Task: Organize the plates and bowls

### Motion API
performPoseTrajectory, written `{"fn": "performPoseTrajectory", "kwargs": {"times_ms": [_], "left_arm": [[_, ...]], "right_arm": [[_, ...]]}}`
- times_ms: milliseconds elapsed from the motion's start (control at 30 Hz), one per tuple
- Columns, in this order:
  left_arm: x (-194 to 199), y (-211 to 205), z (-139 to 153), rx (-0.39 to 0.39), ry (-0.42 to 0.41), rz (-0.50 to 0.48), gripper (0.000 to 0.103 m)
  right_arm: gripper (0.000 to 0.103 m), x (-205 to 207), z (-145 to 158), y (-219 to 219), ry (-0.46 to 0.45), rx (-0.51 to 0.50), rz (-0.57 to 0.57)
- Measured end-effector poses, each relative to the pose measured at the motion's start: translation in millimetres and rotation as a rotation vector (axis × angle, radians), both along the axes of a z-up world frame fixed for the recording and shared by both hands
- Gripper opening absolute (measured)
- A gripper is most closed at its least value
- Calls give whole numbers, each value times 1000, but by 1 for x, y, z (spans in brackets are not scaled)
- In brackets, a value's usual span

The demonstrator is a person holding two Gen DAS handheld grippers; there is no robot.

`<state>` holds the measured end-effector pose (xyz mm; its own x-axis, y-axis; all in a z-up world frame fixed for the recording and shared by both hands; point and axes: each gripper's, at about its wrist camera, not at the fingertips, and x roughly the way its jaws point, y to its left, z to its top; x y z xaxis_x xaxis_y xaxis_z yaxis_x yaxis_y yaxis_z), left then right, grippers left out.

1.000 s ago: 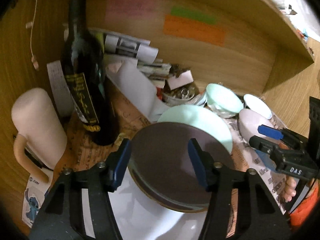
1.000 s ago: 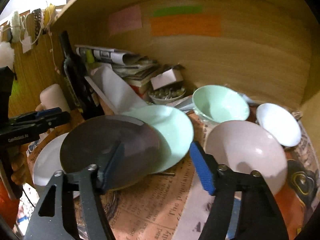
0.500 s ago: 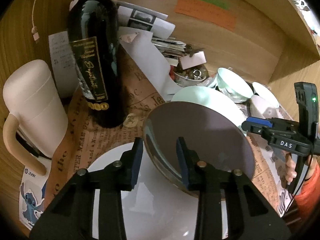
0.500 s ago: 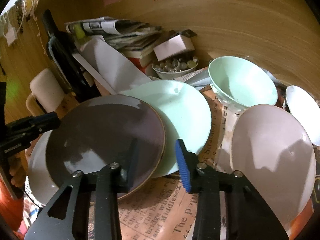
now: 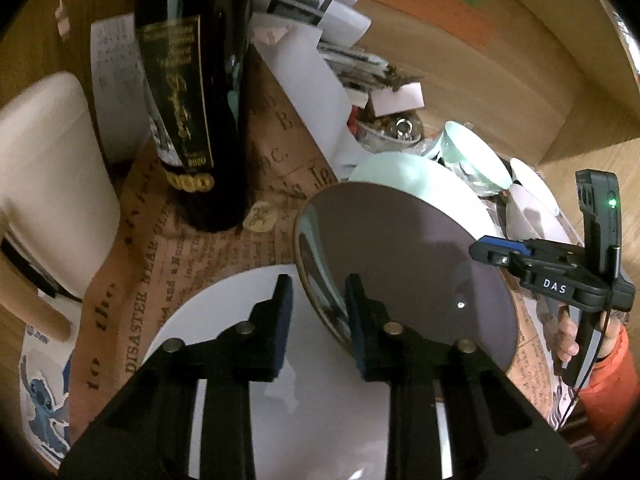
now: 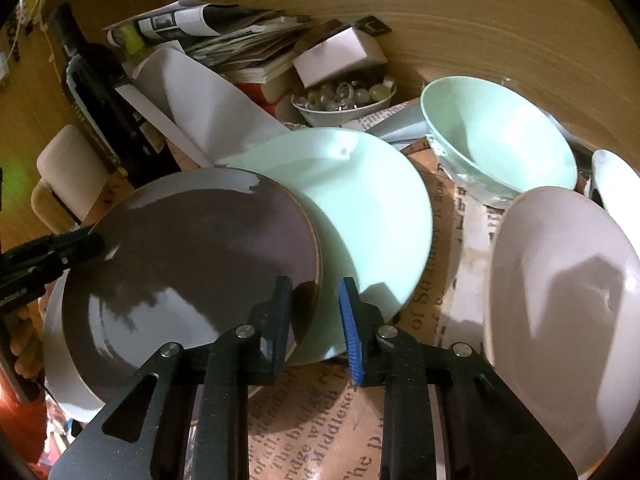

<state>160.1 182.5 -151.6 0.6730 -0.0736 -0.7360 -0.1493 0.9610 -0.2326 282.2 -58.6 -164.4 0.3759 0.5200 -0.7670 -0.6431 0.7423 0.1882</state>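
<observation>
A dark brown plate [image 5: 404, 276] [image 6: 192, 264] lies on a white plate [image 5: 280, 384] [image 6: 60, 364] and overlaps a mint plate [image 5: 416, 180] [image 6: 372, 216]. My left gripper [image 5: 318, 316] straddles the brown plate's left rim. Its jaws are closing, and a thin gap still shows beside the rim. My right gripper [image 6: 314, 320] [image 5: 496, 250] straddles the opposite rim. It is also closing, with a sliver of mint plate visible between the rim and its blue pad. The left gripper [image 6: 60, 252] shows at the plate's far side in the right wrist view.
A wine bottle [image 5: 192, 92] and a cream mug [image 5: 48, 192] stand to the left. A mint bowl [image 6: 500, 148], a pale pink bowl [image 6: 560, 304] and a white bowl [image 6: 616, 184] sit to the right. Papers, a small box and a dish of beads [image 6: 344, 100] crowd the wooden back wall.
Both grippers have come down and forward onto opposite rims of the brown plate. Their jaws have narrowed from wide open to a slim gap around the rim.
</observation>
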Motion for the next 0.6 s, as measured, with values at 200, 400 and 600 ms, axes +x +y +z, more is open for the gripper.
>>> {"fn": "performPoseTrajectory", "kwargs": {"times_ms": [200,400,600], "left_arm": [[0,2,-1,-46,3,-14,20],[1,2,1,-42,2,-15,20],[2,-2,0,-7,12,-7,20]], "right_arm": [[22,7,-6,5,71,35,24],[23,9,-9,7,99,40,37],[23,8,-8,9,96,32,32]]}}
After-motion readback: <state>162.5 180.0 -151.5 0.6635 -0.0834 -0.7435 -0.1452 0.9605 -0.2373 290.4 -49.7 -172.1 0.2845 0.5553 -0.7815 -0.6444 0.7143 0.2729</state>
